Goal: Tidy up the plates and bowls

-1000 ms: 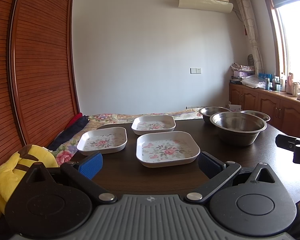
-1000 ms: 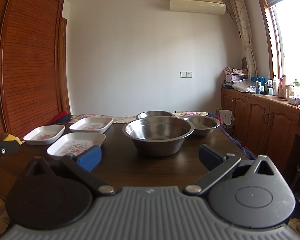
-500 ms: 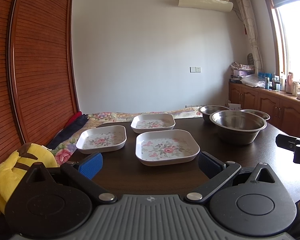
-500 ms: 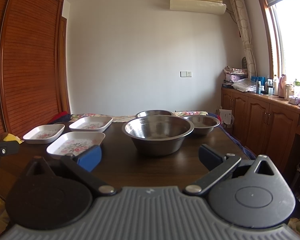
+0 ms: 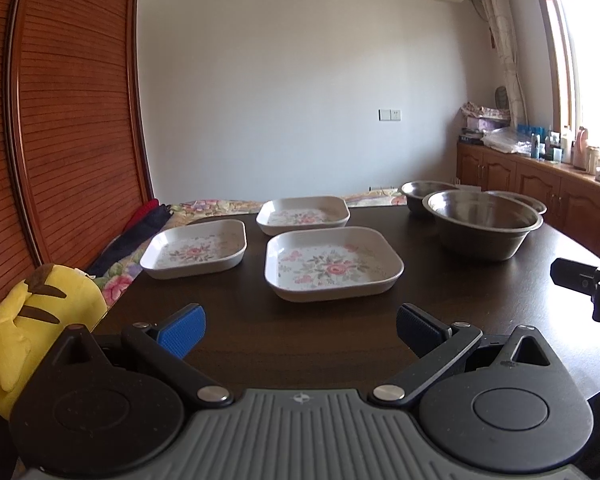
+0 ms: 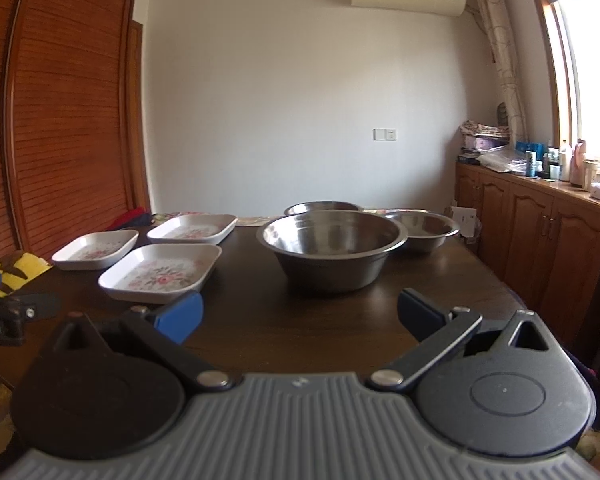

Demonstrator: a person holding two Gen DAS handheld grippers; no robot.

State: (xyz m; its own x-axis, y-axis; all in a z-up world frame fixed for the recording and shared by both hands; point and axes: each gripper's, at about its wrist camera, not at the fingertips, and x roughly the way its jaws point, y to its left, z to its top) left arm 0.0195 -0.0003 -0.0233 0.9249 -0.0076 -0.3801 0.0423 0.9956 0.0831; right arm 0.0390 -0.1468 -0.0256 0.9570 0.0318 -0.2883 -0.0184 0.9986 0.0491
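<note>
Both grippers are held at the near edge of the dark table (image 5: 228, 320), empty and with fingers spread wide. The left gripper (image 5: 298, 326) faces three square floral plates: the nearest plate (image 5: 332, 264) straight ahead, a second plate (image 5: 196, 248) to its left near the table edge, and a third plate (image 5: 303, 215) behind. The right gripper (image 6: 300, 312) faces three steel bowls: a large bowl (image 6: 332, 246) in front, with two smaller bowls (image 6: 424, 228) behind it, apparently touching it (contact cannot be confirmed). Nothing is stacked yet.

Likely hazards:
- The plate rims are low and sloped, so a shallow pinch could slip and tilt the plate.
- The second plate could be pushed off the edge toward the yellow plush toy (image 5: 32, 320).
- The polished bowl wall offers little friction; a one-sided grasp may let the bowl swing.
</note>
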